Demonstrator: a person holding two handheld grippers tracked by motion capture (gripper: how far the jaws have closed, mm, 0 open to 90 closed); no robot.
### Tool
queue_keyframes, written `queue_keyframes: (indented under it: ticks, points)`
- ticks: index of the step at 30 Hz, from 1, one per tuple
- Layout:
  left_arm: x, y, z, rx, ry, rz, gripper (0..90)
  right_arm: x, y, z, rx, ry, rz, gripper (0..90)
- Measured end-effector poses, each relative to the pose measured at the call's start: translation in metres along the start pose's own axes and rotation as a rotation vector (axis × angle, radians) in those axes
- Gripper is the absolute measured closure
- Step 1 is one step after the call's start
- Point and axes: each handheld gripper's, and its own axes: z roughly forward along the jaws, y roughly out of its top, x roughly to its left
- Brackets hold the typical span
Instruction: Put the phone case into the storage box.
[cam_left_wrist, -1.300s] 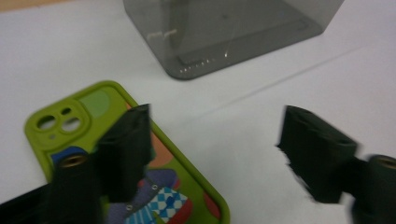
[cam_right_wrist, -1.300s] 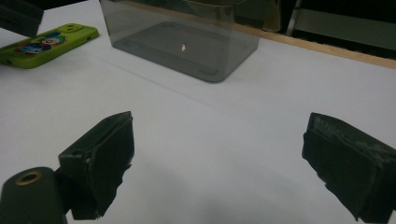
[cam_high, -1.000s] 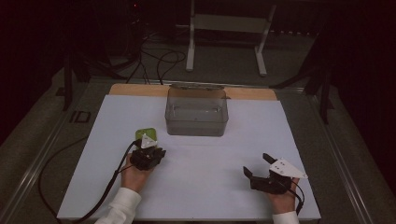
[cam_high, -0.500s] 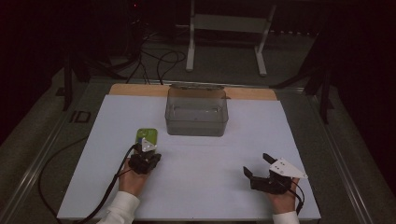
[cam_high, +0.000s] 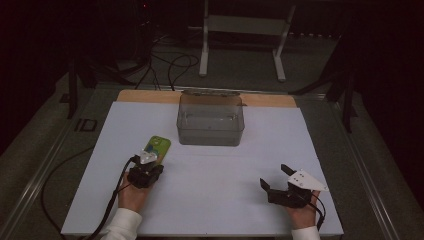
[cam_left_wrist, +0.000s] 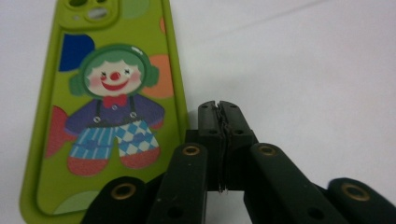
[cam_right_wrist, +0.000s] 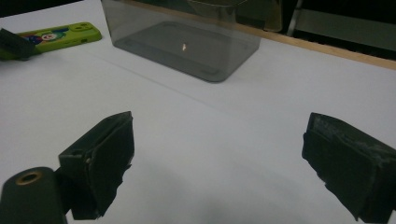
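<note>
Left gripper (cam_left_wrist: 219, 109) jaws pressed together, empty, at right edge of phone case (cam_left_wrist: 100, 105) lying flat on white table (cam_high: 220, 165), left-near of grey bin (cam_high: 210, 120). Likely nudging case; push low, square. Right gripper (cam_right_wrist: 219, 154) wide open, idle.

Room dim, far side nearly black. White tabletop (cam_high: 210, 200) lit evenly; a strip of wooden board (cam_high: 270, 100) shows along its far edge. Grey floor (cam_high: 380, 165) around it. Behind the tabletop, a pale metal stand (cam_high: 242, 25) on two legs. Dark cables (cam_high: 172, 67) loop across the floor near its left leg. Dark upright shapes to left and right, possibly equipment frames; too dark to tell.
</note>
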Motion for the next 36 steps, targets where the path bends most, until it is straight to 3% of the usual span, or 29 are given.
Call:
queue_keyframes:
  ticks: [5, 8, 11, 12, 18, 22, 27, 30, 36]
  points:
    - [0.007, 0.001, -0.023, -0.109, 0.013, -0.014, 75.4, 0.000, 0.000, 0.000, -0.001, 0.002, 0.000, 9.4]
    - [0.012, -0.004, -0.040, -0.190, 0.006, -0.026, 59.9, 0.000, 0.000, 0.000, -0.002, 0.006, -0.001, 9.4]
    - [0.018, -0.010, -0.054, -0.234, 0.002, -0.030, 50.6, -0.002, 0.000, 0.000, -0.006, 0.009, 0.001, 9.4]
    - [0.020, -0.012, -0.058, -0.246, 0.006, -0.035, 43.3, -0.002, 0.000, 0.000, -0.009, 0.011, 0.004, 9.4]
    - [0.026, -0.028, -0.082, -0.318, 0.091, -0.014, 15.5, -0.002, 0.001, 0.000, -0.019, 0.027, 0.003, 9.4]
    - [0.028, -0.036, -0.092, -0.350, 0.089, -0.011, 12.2, -0.002, 0.001, 0.000, -0.025, 0.038, 0.000, 9.4]
    - [0.027, -0.042, -0.097, -0.376, 0.096, 0.009, 0.4, -0.002, 0.001, 0.000, -0.041, 0.053, 0.000, 9.4]
    - [0.027, -0.045, -0.102, -0.403, 0.105, 0.017, 0.0, -0.002, 0.002, 0.000, -0.048, 0.070, 0.004, 9.3]
    - [0.028, -0.047, -0.100, -0.386, 0.114, 0.027, 0.0, -0.002, 0.002, 0.000, -0.052, 0.084, 0.004, 9.3]
